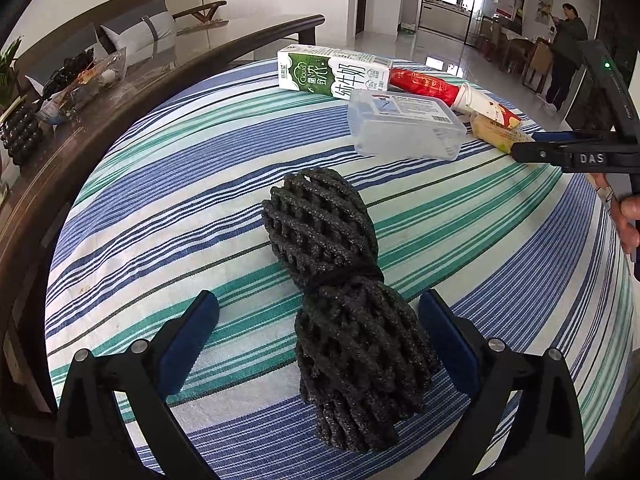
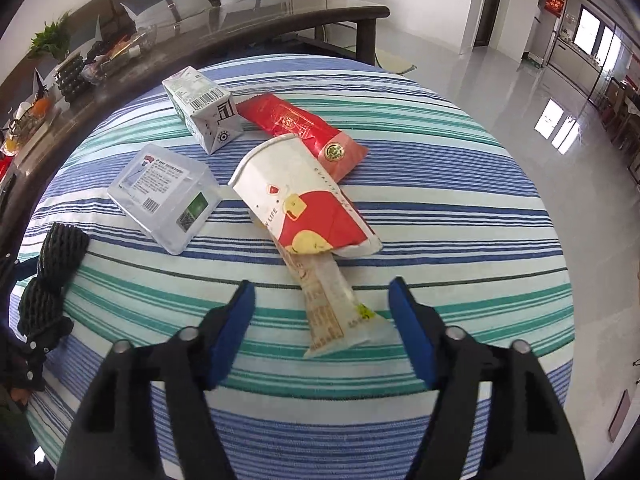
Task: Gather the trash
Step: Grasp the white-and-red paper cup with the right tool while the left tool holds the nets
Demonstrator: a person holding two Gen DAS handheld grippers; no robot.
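A black foam net bundle [image 1: 344, 292] lies on the striped tablecloth [image 1: 160, 208]; my left gripper [image 1: 318, 306] is open with its fingers on either side of the bundle's near half. The bundle also shows in the right wrist view [image 2: 52, 272]. My right gripper [image 2: 322, 300] is open around the near end of a clear yellowish wrapper [image 2: 332, 308], and it shows from the side in the left wrist view [image 1: 520, 152]. Behind the wrapper lie a paper cup [image 2: 304, 200], a red packet [image 2: 304, 128], a milk carton [image 2: 204, 108] and a clear plastic box [image 2: 164, 196].
A dark wooden table [image 1: 120, 92] with a glass dish and ornaments runs along the far left edge of the cloth. A sofa stands behind it. A person [image 1: 568, 48] stands far off at the right on the tiled floor.
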